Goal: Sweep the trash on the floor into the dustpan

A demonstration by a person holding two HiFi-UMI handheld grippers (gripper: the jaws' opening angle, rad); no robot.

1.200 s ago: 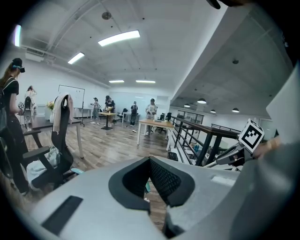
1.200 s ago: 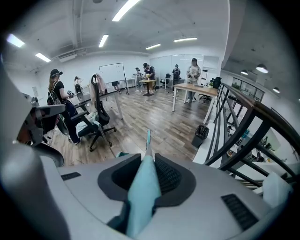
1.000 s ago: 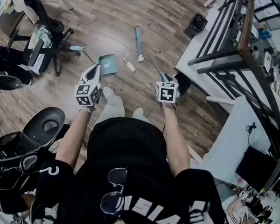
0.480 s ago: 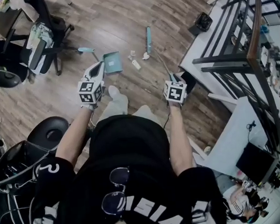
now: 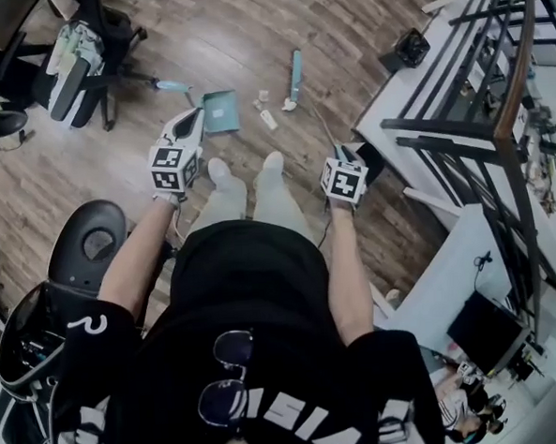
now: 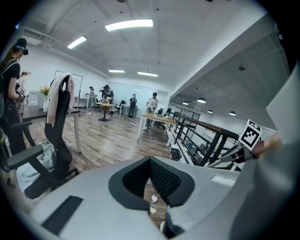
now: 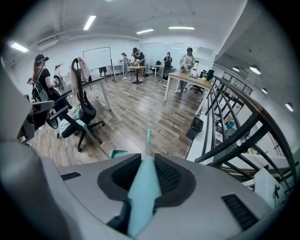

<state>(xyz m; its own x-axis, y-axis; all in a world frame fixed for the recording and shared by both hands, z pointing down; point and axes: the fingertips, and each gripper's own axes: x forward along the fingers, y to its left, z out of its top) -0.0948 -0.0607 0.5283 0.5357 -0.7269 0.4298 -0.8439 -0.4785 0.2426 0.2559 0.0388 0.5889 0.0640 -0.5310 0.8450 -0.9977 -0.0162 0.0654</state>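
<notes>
Stepping closer than a moment ago, the person is clamping the right gripper (image 5: 347,154) on the broom (image 5: 294,75) handle, while the left gripper (image 5: 186,128) is hanging slightly parted, empty. Trash (image 5: 269,119) is lying upper centre, beside the dustpan (image 5: 219,110); short leftward strokes would serve best.

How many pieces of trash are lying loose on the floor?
3 pieces of trash: one just right of the dustpan, one nearer the person's feet, one beside the broom head; smaller bits may go unseen.
</notes>
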